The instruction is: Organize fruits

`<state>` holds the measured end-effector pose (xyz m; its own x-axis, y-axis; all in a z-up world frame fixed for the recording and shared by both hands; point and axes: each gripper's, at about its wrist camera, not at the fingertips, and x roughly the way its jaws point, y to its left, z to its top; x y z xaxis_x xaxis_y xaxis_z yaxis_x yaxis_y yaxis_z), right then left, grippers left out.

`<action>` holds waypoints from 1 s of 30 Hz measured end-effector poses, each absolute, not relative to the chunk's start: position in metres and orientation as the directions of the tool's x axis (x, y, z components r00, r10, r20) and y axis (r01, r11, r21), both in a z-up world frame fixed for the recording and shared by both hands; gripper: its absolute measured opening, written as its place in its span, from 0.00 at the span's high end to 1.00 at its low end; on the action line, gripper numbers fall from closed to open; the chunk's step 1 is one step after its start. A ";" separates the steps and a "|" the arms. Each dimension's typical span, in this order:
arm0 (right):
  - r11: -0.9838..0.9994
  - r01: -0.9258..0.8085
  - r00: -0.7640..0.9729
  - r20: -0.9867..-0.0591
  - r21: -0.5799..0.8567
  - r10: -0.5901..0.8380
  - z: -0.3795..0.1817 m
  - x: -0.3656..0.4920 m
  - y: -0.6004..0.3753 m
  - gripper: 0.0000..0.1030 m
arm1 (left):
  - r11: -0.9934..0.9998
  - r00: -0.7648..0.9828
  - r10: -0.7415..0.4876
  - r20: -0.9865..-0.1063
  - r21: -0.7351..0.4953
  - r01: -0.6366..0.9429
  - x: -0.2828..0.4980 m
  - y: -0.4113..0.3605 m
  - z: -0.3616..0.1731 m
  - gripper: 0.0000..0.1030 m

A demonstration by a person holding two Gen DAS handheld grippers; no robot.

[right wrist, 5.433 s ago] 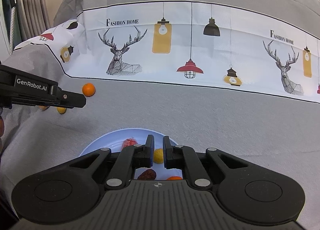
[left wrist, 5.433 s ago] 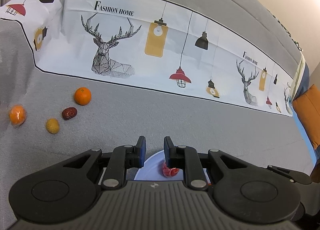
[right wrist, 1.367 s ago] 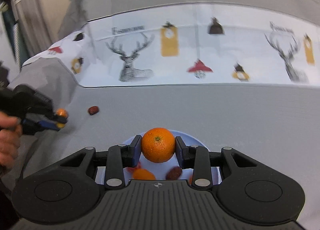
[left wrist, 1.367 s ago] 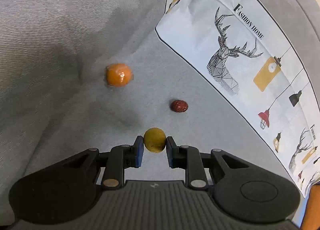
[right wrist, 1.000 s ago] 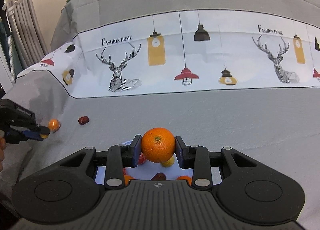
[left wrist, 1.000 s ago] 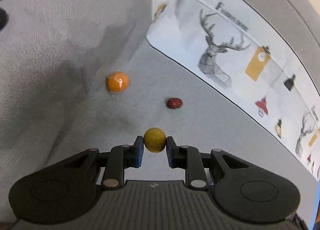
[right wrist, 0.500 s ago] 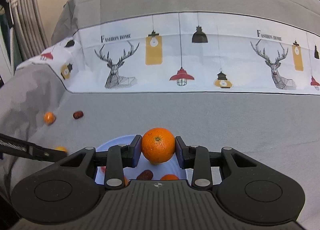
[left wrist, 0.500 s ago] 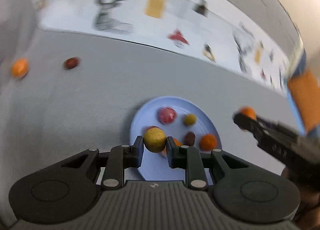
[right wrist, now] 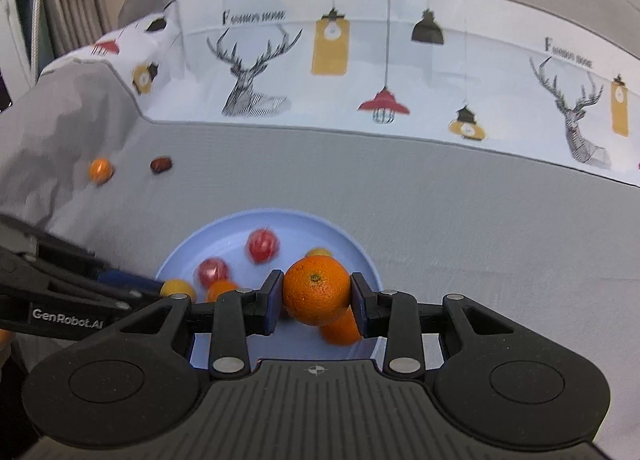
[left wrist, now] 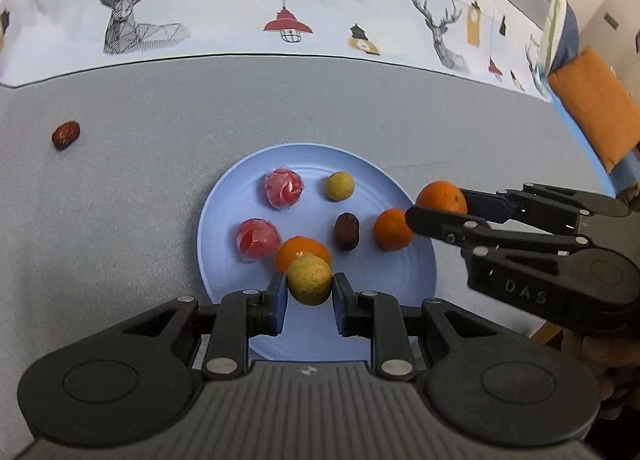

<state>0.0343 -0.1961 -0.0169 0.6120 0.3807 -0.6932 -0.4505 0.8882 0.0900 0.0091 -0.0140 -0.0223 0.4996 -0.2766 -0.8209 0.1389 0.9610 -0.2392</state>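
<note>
A light blue plate [left wrist: 400, 292] lies on the grey bedspread and holds several fruits: two red ones, a small yellow one, a dark date and two oranges. My left gripper [left wrist: 310, 286] is shut on a yellow-green fruit [left wrist: 309, 279] above the plate's near side. My right gripper [right wrist: 316, 292] is shut on an orange [right wrist: 316, 289] above the plate [right wrist: 224, 236]; it also shows in the left wrist view [left wrist: 438, 202] over the plate's right rim. A loose date [left wrist: 66, 135] and a loose small orange [right wrist: 100, 170] lie left of the plate.
A white band printed with deer and lamps [left wrist: 280, 0] runs across the bedspread behind the plate. An orange cushion [left wrist: 592, 108] sits at the far right. Grey fabric rises in a fold at the left [right wrist: 48, 132].
My left gripper has carried the yellow-green fruit from the loose fruits over to the plate. My right gripper has come lower over the plate with the orange still held.
</note>
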 end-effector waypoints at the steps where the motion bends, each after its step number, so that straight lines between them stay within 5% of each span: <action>1: 0.886 -0.456 0.606 -0.699 0.086 0.380 -0.019 0.034 -0.195 0.64 | 0.961 0.500 -0.277 -0.820 -0.237 0.143 0.009 -0.015 -0.023 0.75; 30: 0.872 -0.485 0.585 -0.718 0.064 0.378 -0.025 0.030 -0.191 0.64 | 0.960 0.516 -0.280 -0.810 -0.237 0.149 0.012 -0.015 -0.019 0.75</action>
<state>0.0304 -0.1907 -0.0247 0.5847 0.3783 -0.7176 -0.4855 0.8719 0.0641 0.0116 -0.0151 -0.0191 0.5159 -0.2795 -0.8097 0.1488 0.9601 -0.2366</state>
